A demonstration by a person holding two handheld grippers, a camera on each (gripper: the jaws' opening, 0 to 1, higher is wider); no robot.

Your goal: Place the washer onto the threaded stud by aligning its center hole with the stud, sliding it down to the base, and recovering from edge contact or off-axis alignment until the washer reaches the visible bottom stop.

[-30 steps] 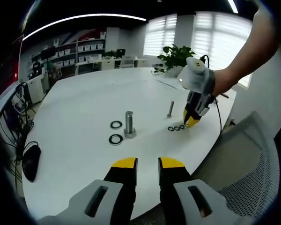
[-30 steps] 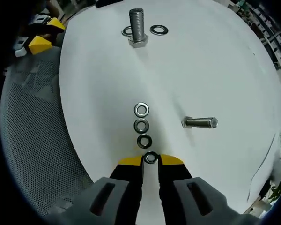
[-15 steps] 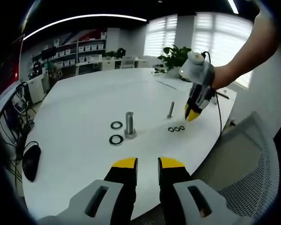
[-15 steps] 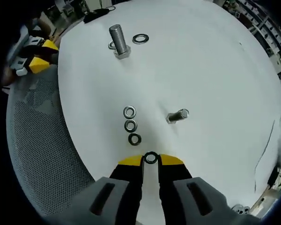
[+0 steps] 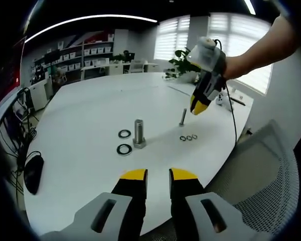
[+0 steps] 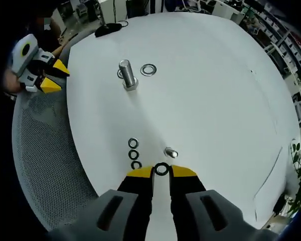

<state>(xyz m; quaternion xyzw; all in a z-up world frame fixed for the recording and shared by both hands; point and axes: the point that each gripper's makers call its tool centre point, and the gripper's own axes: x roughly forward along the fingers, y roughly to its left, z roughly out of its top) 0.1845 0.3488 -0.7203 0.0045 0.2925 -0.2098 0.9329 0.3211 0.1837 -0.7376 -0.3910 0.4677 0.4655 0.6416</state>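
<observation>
My right gripper (image 6: 161,171) is shut on a small dark washer (image 6: 161,169), held between its yellow tips high above the white table (image 6: 205,95). Just beyond the tips stands a small threaded stud (image 6: 170,152), seen nearly end-on, with three small washers (image 6: 134,153) in a row to its left. In the left gripper view the right gripper (image 5: 198,107) hangs above and right of that small stud (image 5: 183,117) and the washers (image 5: 189,137). My left gripper (image 5: 158,176) hovers near the table's front edge, jaws narrowly apart with nothing between them.
A large bolt (image 5: 138,133) stands upright mid-table with two large washers (image 5: 124,141) to its left. A mesh chair (image 5: 263,175) sits at the table's right edge. A black mouse-like object (image 5: 33,173) lies at the left edge. A potted plant (image 5: 186,61) stands at the back.
The right gripper has risen from the table with the small washer in it and moved over toward the small stud. Three washers stay in the row. The left gripper has not moved.
</observation>
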